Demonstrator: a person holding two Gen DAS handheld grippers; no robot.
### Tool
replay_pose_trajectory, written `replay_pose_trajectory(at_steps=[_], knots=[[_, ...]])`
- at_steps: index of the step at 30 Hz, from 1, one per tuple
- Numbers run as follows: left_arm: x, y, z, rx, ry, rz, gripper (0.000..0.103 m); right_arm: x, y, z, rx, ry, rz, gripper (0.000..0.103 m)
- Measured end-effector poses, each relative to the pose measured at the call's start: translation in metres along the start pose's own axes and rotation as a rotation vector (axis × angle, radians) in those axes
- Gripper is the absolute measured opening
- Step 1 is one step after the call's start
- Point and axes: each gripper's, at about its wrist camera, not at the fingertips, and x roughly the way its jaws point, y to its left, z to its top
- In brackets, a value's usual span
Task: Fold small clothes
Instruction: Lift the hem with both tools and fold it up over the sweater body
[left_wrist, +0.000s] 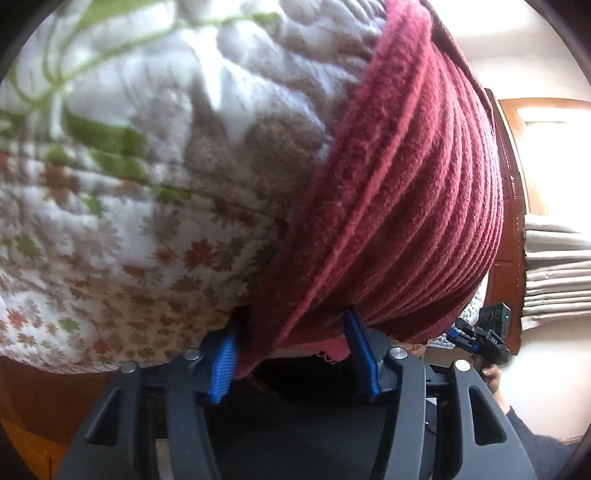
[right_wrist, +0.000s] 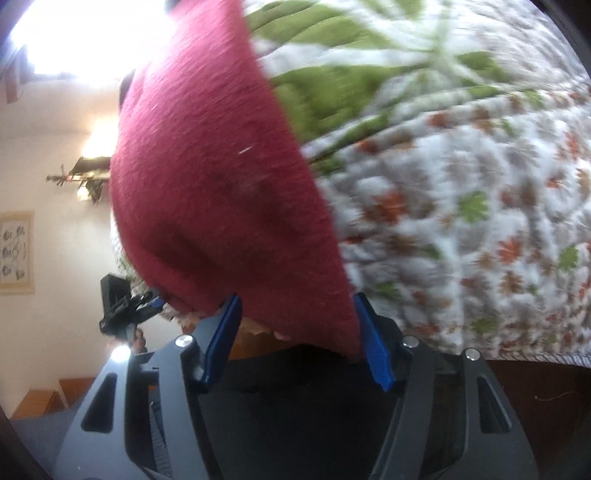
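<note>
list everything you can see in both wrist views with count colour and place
red garment: one, dark red, ribbed, draped between both grippers over the quilt
quilt: one, white with green, orange and brown leaf print, spread beneath the garment
curtain: one, beige, pleated, right edge of left wrist view
framed picture: one, pale, on the wall at left of right wrist view
wooden furniture: reddish brown, behind the garment
hand: one, holding the far gripper
left gripper: black with blue pads, jaws apart, cloth between them
right gripper: black with blue pads, jaws apart, cloth between them

Bright bedroom, quilted bed

Floral quilt (left_wrist: 110, 221) fills the middle; pleated curtains (left_wrist: 554, 273) at three o'clock; framed picture (right_wrist: 16, 253) at nine o'clock.
</note>
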Motion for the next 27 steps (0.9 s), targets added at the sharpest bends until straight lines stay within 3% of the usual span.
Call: replay_pose_trajectory(at_steps=[2, 4, 9, 11, 12, 17, 27], knots=[[0.001, -0.008, -0.003, 0.025, 0.007, 0.008, 0.027, 0.004, 0.004, 0.000, -0.019, 0.014, 0.006, 0.049], [0.002, -0.009, -0.002, 0.019, 0.004, 0.010, 0.018, 0.004, -0.001, 0.000, -0.003, 0.008, 0.011, 0.048], [0.004, -0.002, -0.001, -0.029, -0.002, 0.002, 0.012, 0.011, -0.001, -0.002, 0.012, 0.019, 0.032, 0.047], [0.003, -0.002, -0.001, -0.044, -0.007, -0.008, 0.009, 0.013, 0.002, -0.004, 0.001, 0.032, 0.019, 0.035], [-0.002, 0.004, 0.001, -0.047, -0.008, -0.008, 0.008, 0.013, 0.001, -0.005, 0.005, 0.033, 0.019, 0.021], [-0.020, 0.017, -0.005, -0.070, -0.027, -0.062, 0.007, 0.001, 0.003, -0.014, 0.041, -0.001, 0.065, 0.006], [-0.077, 0.027, -0.023, -0.107, -0.089, -0.223, 0.006, -0.046, -0.002, -0.021, 0.073, -0.081, 0.138, 0.005]])
